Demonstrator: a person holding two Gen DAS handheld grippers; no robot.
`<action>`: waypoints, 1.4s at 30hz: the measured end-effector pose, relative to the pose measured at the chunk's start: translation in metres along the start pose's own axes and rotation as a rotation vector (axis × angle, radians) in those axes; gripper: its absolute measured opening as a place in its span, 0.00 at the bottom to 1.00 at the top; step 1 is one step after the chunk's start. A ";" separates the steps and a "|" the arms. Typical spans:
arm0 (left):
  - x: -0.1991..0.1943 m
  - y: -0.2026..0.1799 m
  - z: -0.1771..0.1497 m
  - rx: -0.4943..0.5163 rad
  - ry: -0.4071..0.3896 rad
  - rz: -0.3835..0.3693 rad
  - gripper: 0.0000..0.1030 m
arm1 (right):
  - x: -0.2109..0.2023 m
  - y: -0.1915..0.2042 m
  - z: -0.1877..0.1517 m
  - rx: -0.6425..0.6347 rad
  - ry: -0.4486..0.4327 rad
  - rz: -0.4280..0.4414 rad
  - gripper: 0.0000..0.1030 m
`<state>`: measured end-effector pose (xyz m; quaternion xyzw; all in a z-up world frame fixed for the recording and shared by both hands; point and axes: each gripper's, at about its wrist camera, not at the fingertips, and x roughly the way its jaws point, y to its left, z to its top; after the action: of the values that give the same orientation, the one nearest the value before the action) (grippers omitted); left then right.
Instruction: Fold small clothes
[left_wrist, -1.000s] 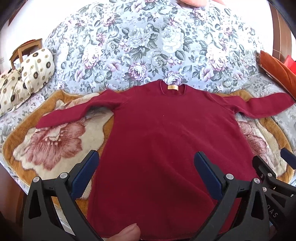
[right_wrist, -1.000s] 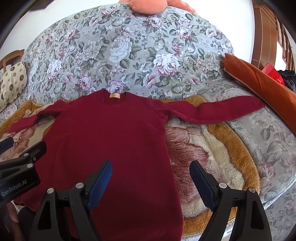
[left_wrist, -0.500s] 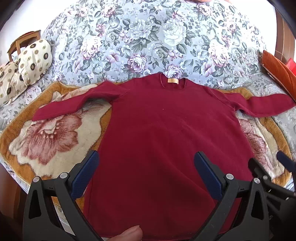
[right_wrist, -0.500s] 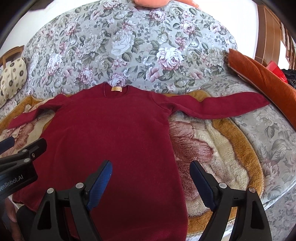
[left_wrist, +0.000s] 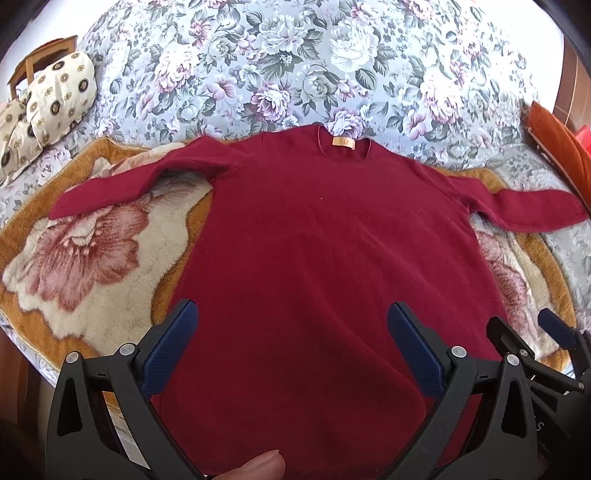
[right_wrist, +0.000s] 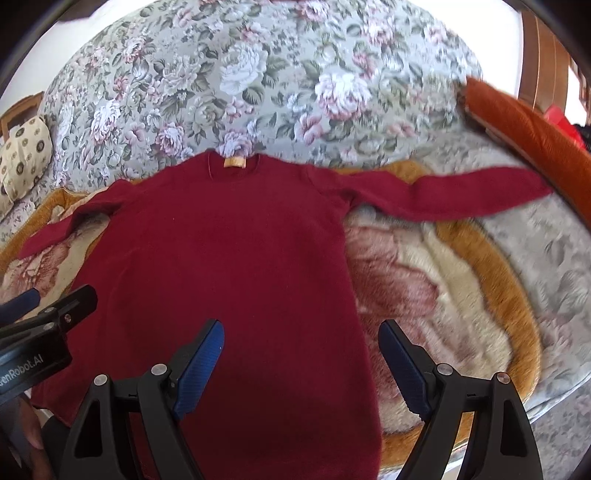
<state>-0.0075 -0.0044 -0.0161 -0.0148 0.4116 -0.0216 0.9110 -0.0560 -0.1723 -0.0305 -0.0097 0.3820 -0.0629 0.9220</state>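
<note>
A small dark red long-sleeved sweater (left_wrist: 325, 251) (right_wrist: 229, 266) lies flat, front up, both sleeves spread sideways, with an orange label at its collar. My left gripper (left_wrist: 291, 328) hovers open over the sweater's lower middle, nothing between its blue pads. Open as well, my right gripper (right_wrist: 301, 341) hangs above the sweater's lower right edge. Each gripper shows at the side of the other's view. A fingertip (left_wrist: 258, 467) peeks in at the bottom of the left wrist view.
The sweater rests on a plush flower-patterned blanket (left_wrist: 92, 258) (right_wrist: 443, 280) spread over a floral bedspread (left_wrist: 295, 66). Patterned cushions (left_wrist: 55, 99) sit at the far left, an orange-brown bolster (right_wrist: 528, 129) at the far right. The bed's near edge runs just below the hem.
Both grippers have moved forward and a little higher over the sweater, so it sits lower and larger in view. The sweater itself has not moved. Both stay open.
</note>
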 end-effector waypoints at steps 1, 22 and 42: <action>0.001 -0.002 -0.001 0.010 0.004 0.006 1.00 | 0.000 0.000 -0.001 -0.005 0.002 -0.008 0.82; 0.000 -0.011 0.009 0.016 0.011 -0.005 1.00 | 0.005 -0.006 -0.001 -0.007 0.017 -0.014 0.82; 0.007 -0.009 0.002 0.033 0.029 0.009 1.00 | 0.008 -0.003 -0.005 -0.024 0.023 -0.003 0.82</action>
<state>-0.0023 -0.0135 -0.0196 0.0024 0.4243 -0.0244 0.9052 -0.0540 -0.1763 -0.0392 -0.0203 0.3934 -0.0597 0.9172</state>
